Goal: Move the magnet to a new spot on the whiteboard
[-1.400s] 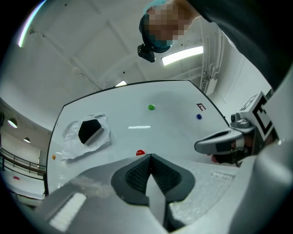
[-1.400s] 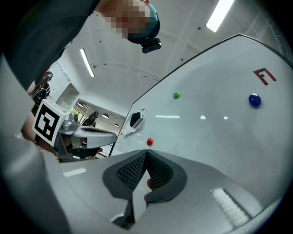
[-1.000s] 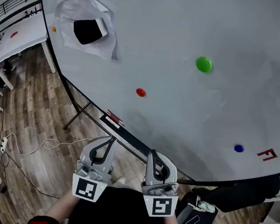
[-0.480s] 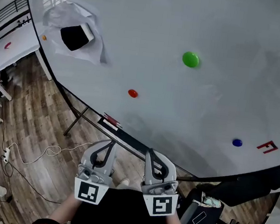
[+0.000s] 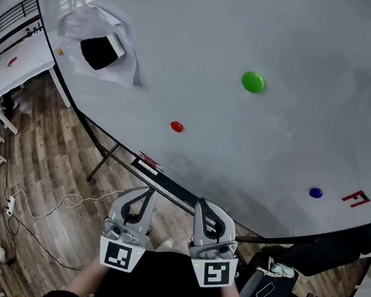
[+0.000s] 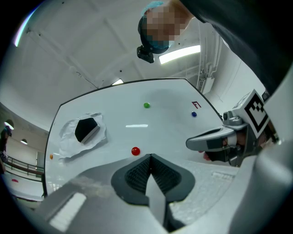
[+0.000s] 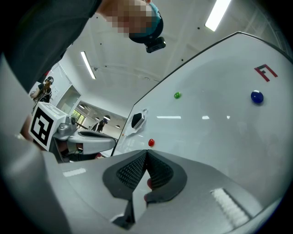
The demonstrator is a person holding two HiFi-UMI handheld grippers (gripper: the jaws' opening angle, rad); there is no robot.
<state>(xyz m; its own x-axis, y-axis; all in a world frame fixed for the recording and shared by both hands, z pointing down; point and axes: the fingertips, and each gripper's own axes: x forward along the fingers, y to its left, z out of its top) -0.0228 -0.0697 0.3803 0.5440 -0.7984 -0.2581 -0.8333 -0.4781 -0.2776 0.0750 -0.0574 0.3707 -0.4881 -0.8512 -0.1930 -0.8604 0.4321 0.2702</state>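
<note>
The whiteboard [image 5: 304, 45] fills the scene, with the left gripper [image 5: 146, 192] and right gripper [image 5: 203, 205] waiting just off its lower edge, both sets of jaws closed on nothing. The green magnet [image 5: 252, 81] sits near the board's middle and the smaller red magnet [image 5: 176, 127] nearer its lower edge. Either is probably a light, hard, slick button, best pinched across its rim.

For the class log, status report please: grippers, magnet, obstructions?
Left gripper and right gripper shut, empty, short of whiteboard. Red magnet, green magnet, blue magnet untouched. Path clear.
</note>
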